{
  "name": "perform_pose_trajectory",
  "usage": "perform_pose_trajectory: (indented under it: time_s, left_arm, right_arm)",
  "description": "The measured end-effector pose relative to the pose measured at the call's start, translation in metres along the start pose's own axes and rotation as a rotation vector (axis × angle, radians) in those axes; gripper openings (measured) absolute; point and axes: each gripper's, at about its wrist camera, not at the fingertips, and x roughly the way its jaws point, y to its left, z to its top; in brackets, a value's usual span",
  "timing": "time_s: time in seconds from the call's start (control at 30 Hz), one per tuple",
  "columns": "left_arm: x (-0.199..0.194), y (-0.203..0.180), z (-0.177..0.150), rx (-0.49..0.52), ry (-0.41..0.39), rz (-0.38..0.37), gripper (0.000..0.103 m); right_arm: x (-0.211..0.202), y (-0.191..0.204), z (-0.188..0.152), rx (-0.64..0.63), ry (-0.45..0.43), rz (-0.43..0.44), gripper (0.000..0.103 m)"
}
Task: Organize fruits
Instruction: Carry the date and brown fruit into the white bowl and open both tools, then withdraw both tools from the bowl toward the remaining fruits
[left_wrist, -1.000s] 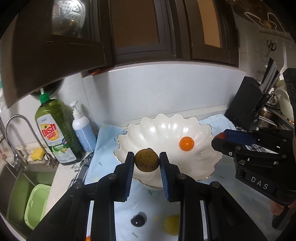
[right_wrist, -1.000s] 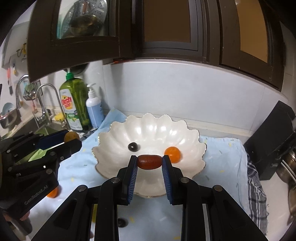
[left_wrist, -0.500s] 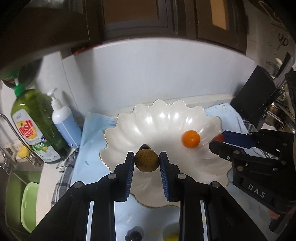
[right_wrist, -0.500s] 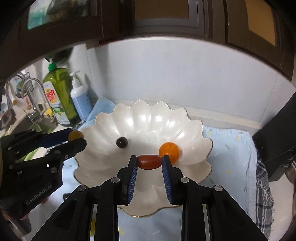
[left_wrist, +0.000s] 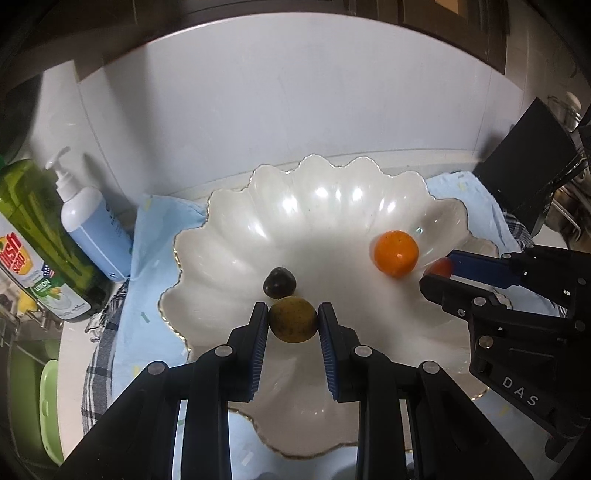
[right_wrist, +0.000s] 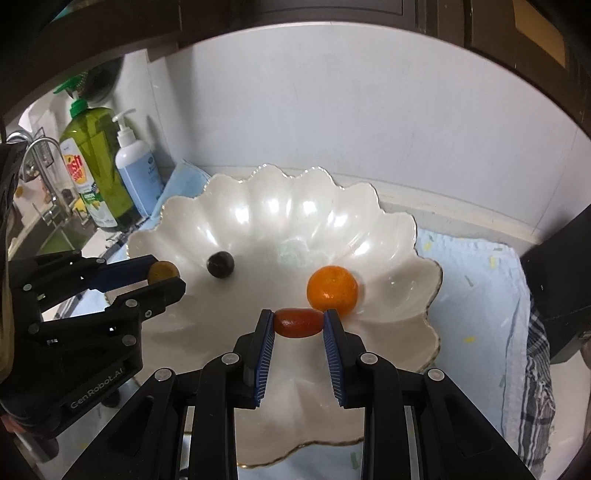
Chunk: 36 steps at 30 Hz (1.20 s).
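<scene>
A white scalloped bowl (left_wrist: 229, 236) (right_wrist: 391, 236) with a gold rim sits on a light blue cloth. In it lie an orange tangerine (left_wrist: 396, 253) (right_wrist: 332, 288) and a small dark round fruit (left_wrist: 279, 282) (right_wrist: 220, 264). My left gripper (left_wrist: 293, 320) is shut on a brown-yellow round fruit (left_wrist: 293, 320) (right_wrist: 163, 271) over the bowl's left front part, just in front of the dark fruit. My right gripper (right_wrist: 298, 322) is shut on a red oblong fruit (right_wrist: 298, 322) (left_wrist: 438, 267) over the bowl's front right, next to the tangerine.
A green dish soap bottle (left_wrist: 33, 243) (right_wrist: 94, 162) and a white-blue pump bottle (left_wrist: 92, 229) (right_wrist: 135, 166) stand left of the bowl. A sink with a tap (right_wrist: 40, 155) is at the far left. A black block (left_wrist: 532, 177) (right_wrist: 561, 273) stands at the right. A checked towel (right_wrist: 539, 354) lies beside it.
Both grippers have moved forward and down over the bowl with their fruits still held. The bowl fills more of both views.
</scene>
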Motion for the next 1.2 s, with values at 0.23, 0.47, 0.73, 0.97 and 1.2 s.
perform_pose_trajectory:
  time_s: [0.23,0.47,0.73,0.97,1.2]
  left_arm:
    - [0.005,0.000,0.004,0.003,0.003,0.010,0.046]
    - [-0.006,0.004,0.004,0.002,-0.018,0.053,0.060]
    - [-0.034,0.011,-0.002,-0.003,-0.067,0.102,0.078]
    - [-0.074,0.013,-0.009,-0.007,-0.146,0.131,0.087]
    - [-0.116,0.016,-0.021,-0.012,-0.209,0.148,0.093]
  right_arm:
    - [0.007,-0.004,0.000,0.011,0.015,0.005,0.030]
    - [-0.002,-0.005,0.001,0.010,-0.006,-0.026,0.049]
    - [-0.026,-0.003,0.000,-0.001,-0.051,-0.051,0.058]
    - [-0.060,0.009,-0.002,-0.025,-0.127,-0.045,0.064]
    - [-0.100,0.024,-0.007,-0.046,-0.209,-0.033,0.069]
